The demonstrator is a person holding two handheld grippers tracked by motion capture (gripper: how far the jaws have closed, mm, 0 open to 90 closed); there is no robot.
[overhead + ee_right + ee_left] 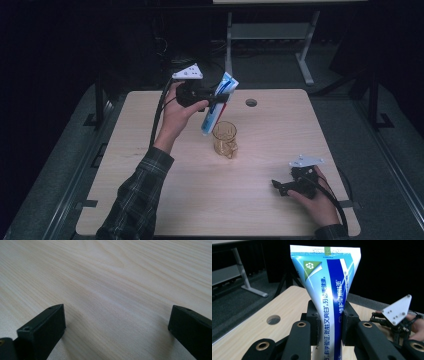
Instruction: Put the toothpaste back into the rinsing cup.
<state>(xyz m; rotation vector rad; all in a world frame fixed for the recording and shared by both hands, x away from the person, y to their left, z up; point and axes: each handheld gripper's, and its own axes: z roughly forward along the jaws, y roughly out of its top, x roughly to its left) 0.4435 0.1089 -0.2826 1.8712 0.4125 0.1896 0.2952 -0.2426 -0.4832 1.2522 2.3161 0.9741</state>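
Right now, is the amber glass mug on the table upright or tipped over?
Upright. The amber glass mug stands on its base on the wooden table, open mouth facing up, handle at its near side.

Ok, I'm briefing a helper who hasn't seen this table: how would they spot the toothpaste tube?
Look at the pale wooden table. Above its far left part, the left gripper holds the toothpaste tube tilted in the air, over an amber glass mug. It is the one blue and white thing there.
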